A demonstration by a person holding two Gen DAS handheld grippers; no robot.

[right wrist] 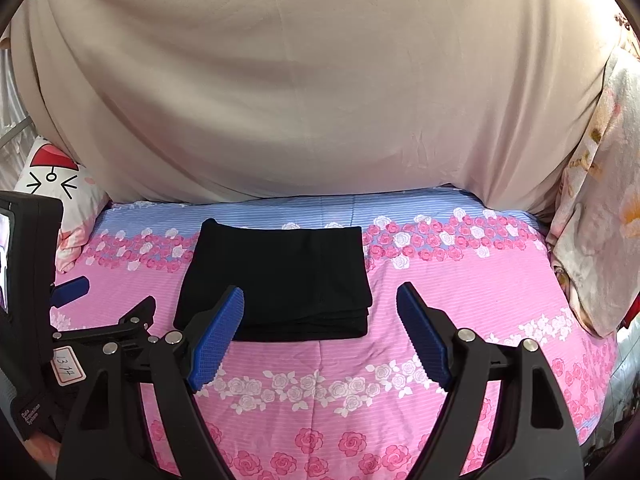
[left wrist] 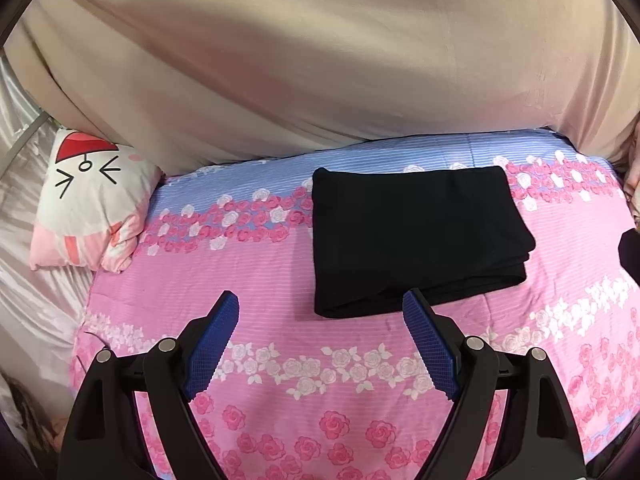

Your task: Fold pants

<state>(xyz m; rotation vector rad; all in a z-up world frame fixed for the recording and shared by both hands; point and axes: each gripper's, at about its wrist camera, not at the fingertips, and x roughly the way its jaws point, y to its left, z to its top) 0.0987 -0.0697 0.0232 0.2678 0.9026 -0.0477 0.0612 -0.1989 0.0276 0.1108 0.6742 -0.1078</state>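
Observation:
The black pants lie folded into a compact layered rectangle on the pink floral bedsheet. They also show in the right wrist view. My left gripper is open and empty, just in front of the bundle's near edge, slightly left of it. My right gripper is open and empty, hovering in front of the bundle's near right corner. The left gripper's body shows at the left of the right wrist view.
A beige curtain hangs behind the bed. A cat-face pillow lies at the far left corner. A floral quilt is piled at the right edge. White fabric lies beside the bed's left side.

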